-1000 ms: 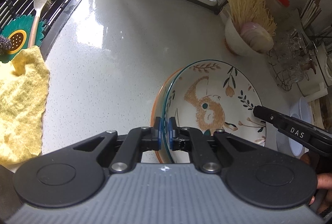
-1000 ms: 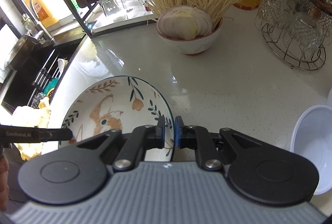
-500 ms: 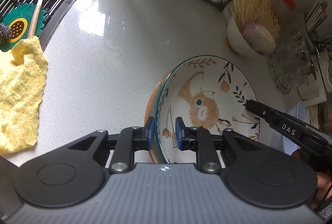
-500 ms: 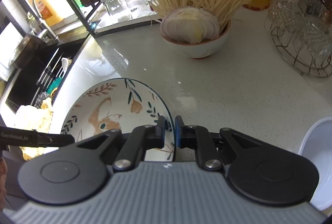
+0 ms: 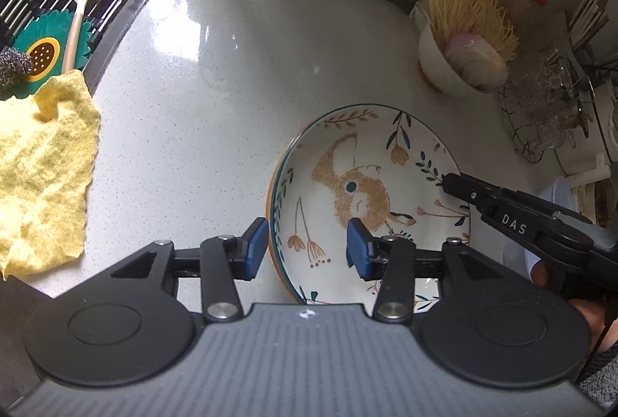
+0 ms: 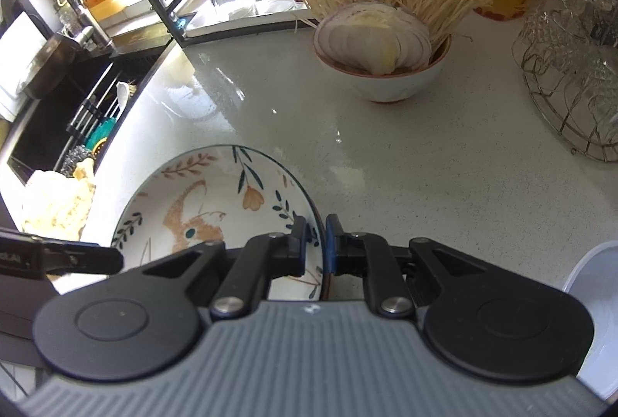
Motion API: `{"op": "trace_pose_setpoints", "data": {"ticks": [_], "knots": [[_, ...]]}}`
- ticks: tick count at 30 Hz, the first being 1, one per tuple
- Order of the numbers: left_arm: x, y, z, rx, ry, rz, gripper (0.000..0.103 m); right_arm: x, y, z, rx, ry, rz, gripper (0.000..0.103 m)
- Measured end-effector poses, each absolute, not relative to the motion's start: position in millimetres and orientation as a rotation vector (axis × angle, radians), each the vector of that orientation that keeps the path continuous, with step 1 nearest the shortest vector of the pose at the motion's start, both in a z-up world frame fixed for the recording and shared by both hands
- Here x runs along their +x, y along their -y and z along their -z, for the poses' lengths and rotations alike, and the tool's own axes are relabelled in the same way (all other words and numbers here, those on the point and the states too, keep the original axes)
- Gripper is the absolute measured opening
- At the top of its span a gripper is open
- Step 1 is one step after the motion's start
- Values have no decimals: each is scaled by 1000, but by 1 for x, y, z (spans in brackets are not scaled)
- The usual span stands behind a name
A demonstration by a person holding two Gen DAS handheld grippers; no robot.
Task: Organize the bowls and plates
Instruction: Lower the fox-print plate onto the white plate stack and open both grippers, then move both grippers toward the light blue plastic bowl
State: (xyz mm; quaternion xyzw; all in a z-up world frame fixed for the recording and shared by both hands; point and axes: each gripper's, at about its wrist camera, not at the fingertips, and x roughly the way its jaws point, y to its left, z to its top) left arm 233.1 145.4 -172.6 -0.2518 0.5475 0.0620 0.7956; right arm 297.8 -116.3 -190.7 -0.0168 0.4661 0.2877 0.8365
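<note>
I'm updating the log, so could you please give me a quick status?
Left claw just opened, off the rim. Right claw shut on painted plate. Bowl of noodles stands clear beyond.

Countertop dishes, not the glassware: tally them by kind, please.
Patterned plate: 1
Bowl of noodles and onion: 1
Plain white bowl at the right edge: 1
Total: 3
</note>
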Motion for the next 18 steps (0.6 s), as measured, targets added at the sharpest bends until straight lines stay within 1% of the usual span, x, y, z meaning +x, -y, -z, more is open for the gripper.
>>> {"op": "trace_pose_setpoints", "data": {"ticks": [9,10,18], "knots": [[223,-149,159,-541,-1114,-169,51,302,120,186,-6,-977,-619,13],[223,-149,156,-532,-1104,-172,51,301,122,182,3,-967,-612,15],[218,-146,109,-432,-948,-135,51,286,135,145,69,-869,-579,15]]}}
